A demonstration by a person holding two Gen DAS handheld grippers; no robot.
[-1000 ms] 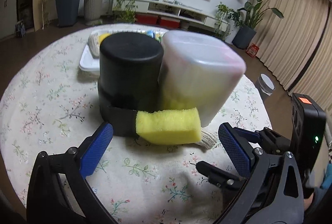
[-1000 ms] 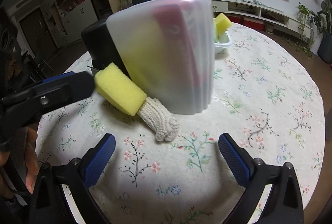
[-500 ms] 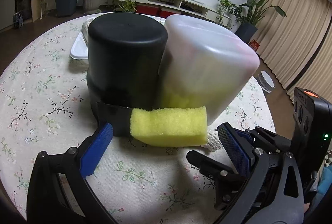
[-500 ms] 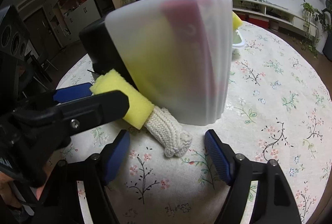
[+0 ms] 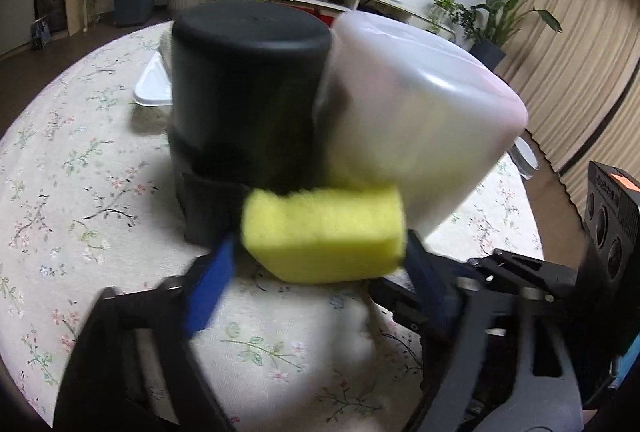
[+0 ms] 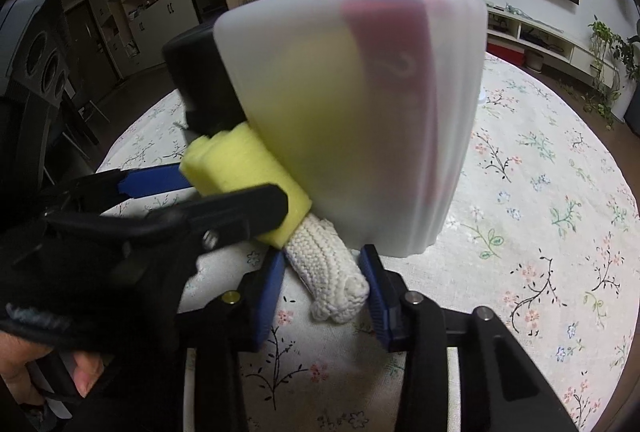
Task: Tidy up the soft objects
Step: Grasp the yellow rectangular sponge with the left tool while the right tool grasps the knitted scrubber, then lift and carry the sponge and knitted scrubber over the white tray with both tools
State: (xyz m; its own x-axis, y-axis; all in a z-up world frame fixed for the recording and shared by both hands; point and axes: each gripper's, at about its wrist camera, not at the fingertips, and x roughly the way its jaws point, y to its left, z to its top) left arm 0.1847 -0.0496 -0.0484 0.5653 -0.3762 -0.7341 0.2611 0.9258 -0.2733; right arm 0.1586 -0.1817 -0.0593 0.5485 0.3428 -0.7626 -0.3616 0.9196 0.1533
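A yellow sponge (image 5: 324,234) lies on the flowered tablecloth against a black tub (image 5: 246,88) and a frosted white tub (image 5: 416,112). My left gripper (image 5: 320,264) has closed its blue pads on the sponge's two ends; the sponge also shows in the right wrist view (image 6: 244,176). A cream knitted cloth (image 6: 330,278) sticks out from under the sponge. My right gripper (image 6: 324,280) has its pads against both sides of the cloth. The frosted tub (image 6: 360,104) holds yellow and pink soft items.
A white tray (image 5: 154,86) sits behind the black tub at the table's far side. The round table (image 6: 540,232) has open cloth to the right. Plants and a TV shelf stand in the room beyond.
Both grippers moved forward and closed: the left from wide open onto the sponge, the right from wide open onto the knitted cloth.
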